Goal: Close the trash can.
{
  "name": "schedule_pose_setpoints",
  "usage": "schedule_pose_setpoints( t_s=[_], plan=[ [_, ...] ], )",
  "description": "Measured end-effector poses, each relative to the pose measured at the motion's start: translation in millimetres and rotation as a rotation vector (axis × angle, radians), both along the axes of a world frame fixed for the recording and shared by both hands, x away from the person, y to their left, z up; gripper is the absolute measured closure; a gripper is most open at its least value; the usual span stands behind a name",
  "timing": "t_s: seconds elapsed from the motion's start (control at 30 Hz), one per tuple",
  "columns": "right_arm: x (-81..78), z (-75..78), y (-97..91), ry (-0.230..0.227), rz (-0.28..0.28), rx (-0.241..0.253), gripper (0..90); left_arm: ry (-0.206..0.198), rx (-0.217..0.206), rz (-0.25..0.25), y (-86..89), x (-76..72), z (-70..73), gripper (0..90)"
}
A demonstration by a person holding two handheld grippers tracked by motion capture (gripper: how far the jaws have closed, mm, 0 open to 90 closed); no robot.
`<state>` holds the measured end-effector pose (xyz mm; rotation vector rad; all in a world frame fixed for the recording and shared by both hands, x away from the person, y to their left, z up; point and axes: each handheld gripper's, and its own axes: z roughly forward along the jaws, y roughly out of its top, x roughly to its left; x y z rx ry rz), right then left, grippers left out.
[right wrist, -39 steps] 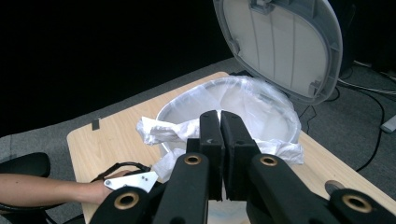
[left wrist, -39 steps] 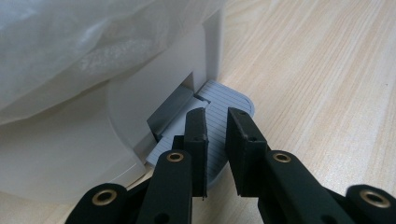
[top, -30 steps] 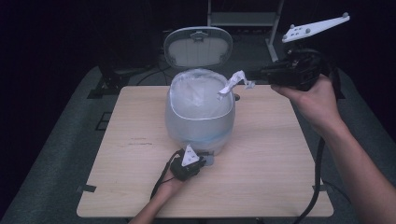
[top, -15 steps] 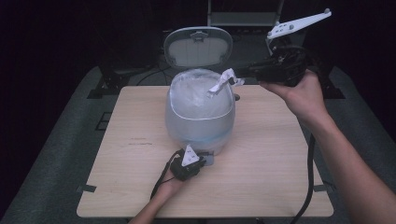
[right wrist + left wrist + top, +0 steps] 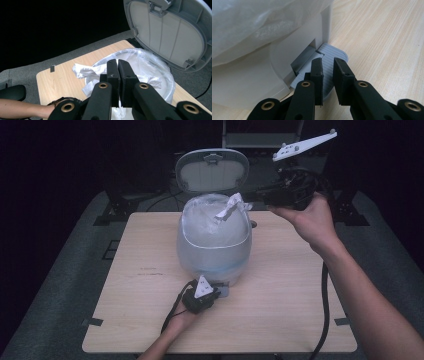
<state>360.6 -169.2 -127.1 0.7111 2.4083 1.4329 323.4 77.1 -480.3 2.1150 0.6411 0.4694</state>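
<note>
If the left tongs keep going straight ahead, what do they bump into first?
Probably the grey pedal right under the left tongs, then the white bin just behind it. Exact depth is hard to judge.

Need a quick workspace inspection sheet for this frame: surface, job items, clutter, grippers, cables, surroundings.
Surface: wooden table, faint marks left of centre.
Job's things: pedal bin with plastic liner, lid up; crumpled white tissue above the opening.
Clutter: nothing seen.
Grippers: left hand-held gripper slightly open, on the grey pedal; right hand-held gripper shut on tissue.
Cables: black cable trails from the right one across the table.
Surroundings: dark; grey carpet.
</note>
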Motion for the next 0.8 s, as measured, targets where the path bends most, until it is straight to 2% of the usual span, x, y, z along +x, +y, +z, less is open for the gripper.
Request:
schedule_pose_setpoints(
  t_s=[0.8],
  plan=[
    [16.7, -11.4, 22.1, 0.013, 0.014, -0.015, 87.5, -0.001, 0.002, 0.001, 0.1, 0.0, 0.1, 78.4]
  ],
)
